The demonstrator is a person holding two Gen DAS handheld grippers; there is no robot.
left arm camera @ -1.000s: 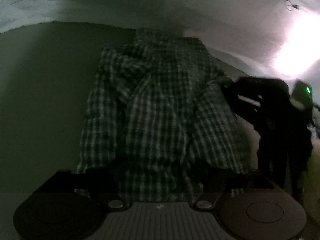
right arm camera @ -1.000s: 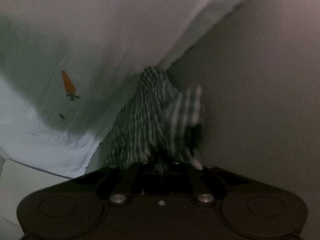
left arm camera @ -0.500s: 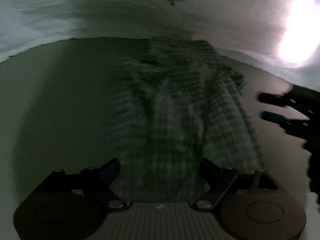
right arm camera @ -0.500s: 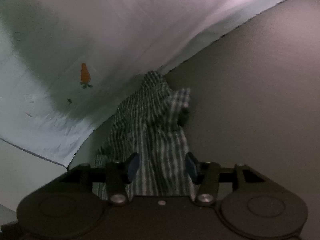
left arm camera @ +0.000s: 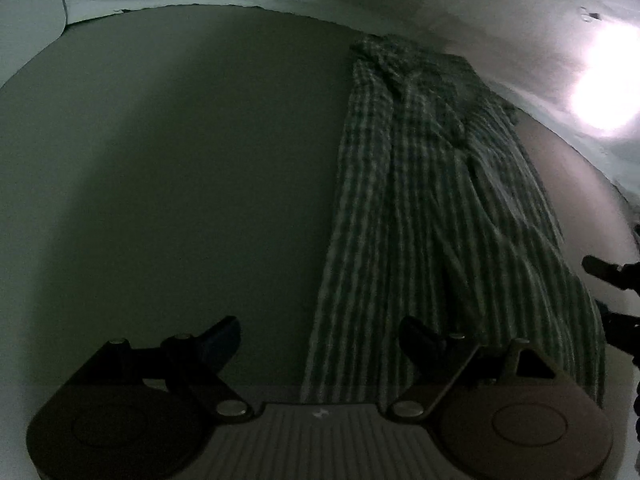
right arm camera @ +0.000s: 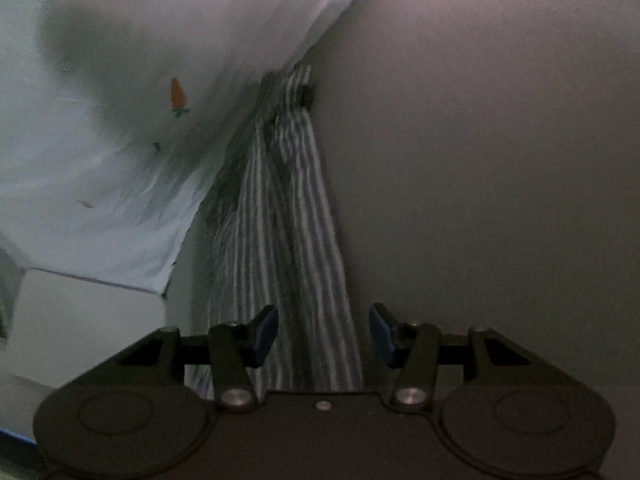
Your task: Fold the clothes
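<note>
Green-and-white checked shirt (left arm camera: 432, 208) on grey surface (left arm camera: 180, 168); white sheet (right arm camera: 100, 168), orange carrot print (right arm camera: 178, 94).

Left gripper (left arm camera: 320, 340) angled steeply downward, jaws spread wide with nothing pinched, right gripper (right arm camera: 323, 330) tilted gently downward, jaws parted and gripping nothing, its dark fingertips (left arm camera: 600, 268) at the left view's right edge

I see the green-and-white checked shirt (left arm camera: 440, 216) lying folded into a long narrow strip on the grey surface, its crumpled far end touching the pale sheet.
</note>
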